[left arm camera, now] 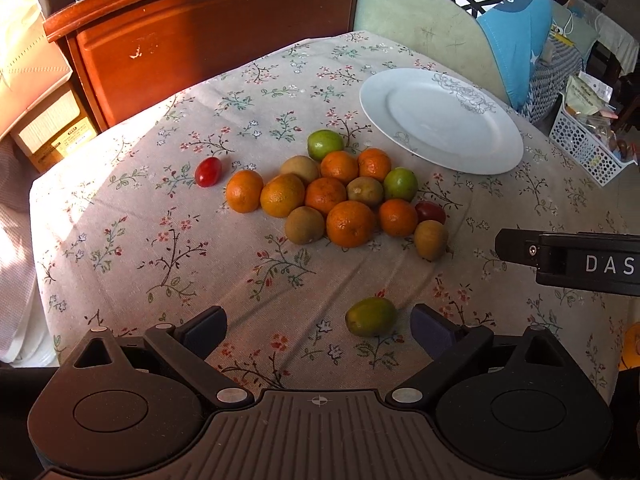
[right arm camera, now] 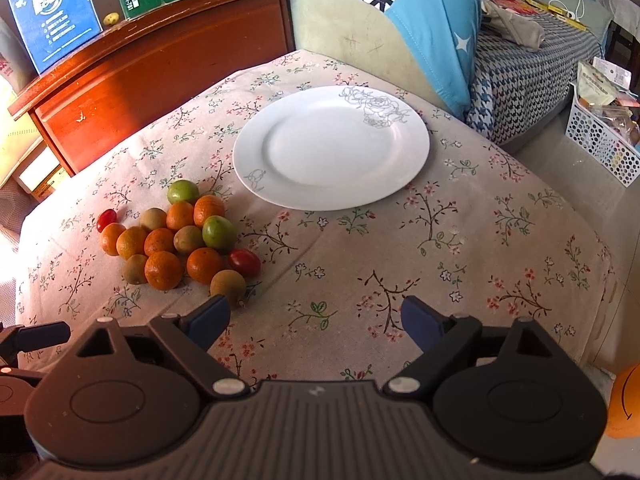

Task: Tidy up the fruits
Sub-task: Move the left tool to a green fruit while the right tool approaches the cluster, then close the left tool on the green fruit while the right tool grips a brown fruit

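Left gripper (left arm camera: 318,330), nearest the lens, lower frame: jaws wide apart, nothing gripped. A lone green-yellow fruit (left arm camera: 371,317) lies on the cloth between the fingertips, close to the right-hand one but not touching as far as I can tell. Judgement: jaws are set wide to straddle this stray first.

Right gripper (right arm camera: 316,316), lower frame of its own view: jaws also standing open, only bare cloth between them. Its left fingertip sits just beside the nearest brown fruit (right arm camera: 227,283); contact not evident.

Tabletop (left arm camera: 120,240), floral cloth, fills mid-frame in both views.

White plate (right arm camera: 331,147), upper centre of the right view, carries nothing. Judgement: it is the likely destination, so the task has barely begun.

Fruit pile (left arm camera: 340,196), centre of the left view, left of centre in the right view: oranges, brown fruits, two green ones, packed touching one another, near the plate but off it. One red tomato (left arm camera: 208,172) lies just left of the pile, another (left arm camera: 430,212) is tucked at its right edge.

Risk, as judgement: round fruit may roll when nudged.
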A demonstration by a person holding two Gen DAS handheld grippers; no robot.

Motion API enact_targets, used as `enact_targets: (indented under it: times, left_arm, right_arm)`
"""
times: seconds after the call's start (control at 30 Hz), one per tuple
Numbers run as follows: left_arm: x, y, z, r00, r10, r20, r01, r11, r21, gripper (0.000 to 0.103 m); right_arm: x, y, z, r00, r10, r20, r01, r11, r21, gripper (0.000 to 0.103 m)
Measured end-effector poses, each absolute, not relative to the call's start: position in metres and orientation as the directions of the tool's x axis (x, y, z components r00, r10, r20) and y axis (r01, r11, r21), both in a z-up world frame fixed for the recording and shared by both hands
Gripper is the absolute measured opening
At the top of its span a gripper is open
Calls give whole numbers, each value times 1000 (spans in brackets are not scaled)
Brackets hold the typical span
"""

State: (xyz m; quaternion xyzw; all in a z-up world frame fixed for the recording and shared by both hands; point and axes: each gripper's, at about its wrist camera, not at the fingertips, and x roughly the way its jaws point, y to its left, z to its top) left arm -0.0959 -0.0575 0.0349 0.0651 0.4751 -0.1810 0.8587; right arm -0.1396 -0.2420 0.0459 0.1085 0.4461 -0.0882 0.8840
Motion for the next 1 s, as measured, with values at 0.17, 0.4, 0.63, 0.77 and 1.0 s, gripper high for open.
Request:
enact_targets:
  times: [0.17,0.4,0.63,0.77,1.0]
  left_arm:
    - [-104,-57,38,524,-275,-806,393,918,-57,96]
    - [-106,-58,34,525,-310,-793,407,909,-86,67]
    - [-111,-63,28,522,-340,-782,459,885,-78,66]
    - [-110,-65,22,512,-339,-789,465,882,-78,66]
    - [-113,-71,16,526,-317,-790,485,874,-28,54]
  right_arm:
    - [-144,-243,46,620,-24,-784,218,965,143,79]
    - [-143,-239,42,627,63,-777,159,965,206,47]
    - [-137,-231,33,615,124,-779,126,959,252,47]
    - [-132,-227,29,612,138,-779,113,959,259,48]
    - [-119,-219,20,596,150,-789,101,961,259,48]
